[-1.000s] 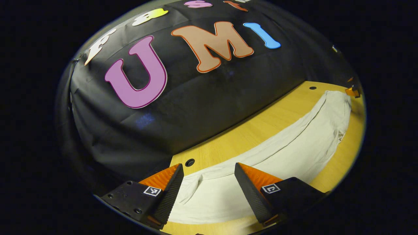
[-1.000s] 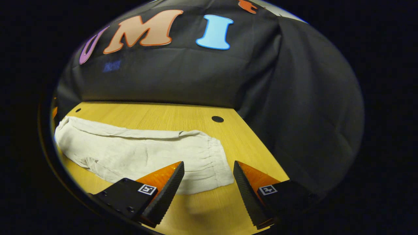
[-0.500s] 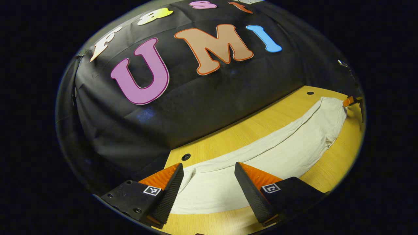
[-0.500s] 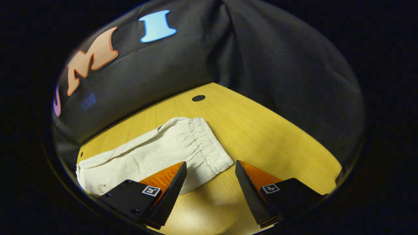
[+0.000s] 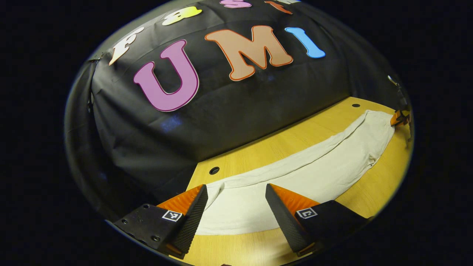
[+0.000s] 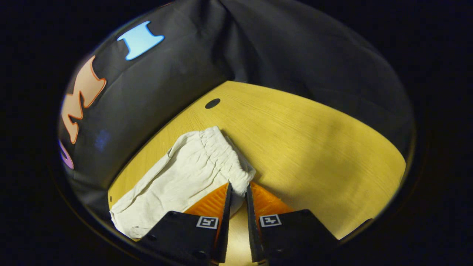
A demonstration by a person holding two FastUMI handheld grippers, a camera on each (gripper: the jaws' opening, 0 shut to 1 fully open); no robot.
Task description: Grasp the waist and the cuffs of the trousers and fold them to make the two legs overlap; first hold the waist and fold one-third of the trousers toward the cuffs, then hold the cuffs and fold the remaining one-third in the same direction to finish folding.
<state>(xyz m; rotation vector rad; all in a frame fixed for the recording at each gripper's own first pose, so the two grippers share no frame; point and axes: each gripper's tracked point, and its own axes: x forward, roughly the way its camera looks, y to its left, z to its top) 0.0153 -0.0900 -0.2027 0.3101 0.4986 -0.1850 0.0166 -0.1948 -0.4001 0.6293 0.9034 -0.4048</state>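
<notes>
Two grippers, one pair of trousers (image 5: 295,177), w/ one gripper at each end.

Near first. In the left gripper view our left gripper (image 5: 236,205) has its fingers wide apart, nothing pinched. The cuff end of the trousers lies on the table right btwn and under the fingers, close to the near edge of the table (image 5: 236,251). We can't tell if the tips touch the cloth yet.

In the right gripper view our right gripper (image 6: 238,194) has its fingers nearly together, pinching the near corner of the waist (image 6: 225,159), the bunchy elastic part. The cloth looks a bit lifted there.

Going farther. The trousers lie long and flat across the table, legs already one on top of the other, we think. The long way runs from the left gripper at the cuffs over to the right gripper at the waist. In the left gripper view the right gripper shows tiny at the far right edge, touching the waist end.

Farthest is the back edge of the table, w/ two small round holes (image 5: 214,170) near it.

So the waist fold comes next, we guess. The right gripper must carry the waist along the long way, toward the left gripper and the cuffs.
</notes>
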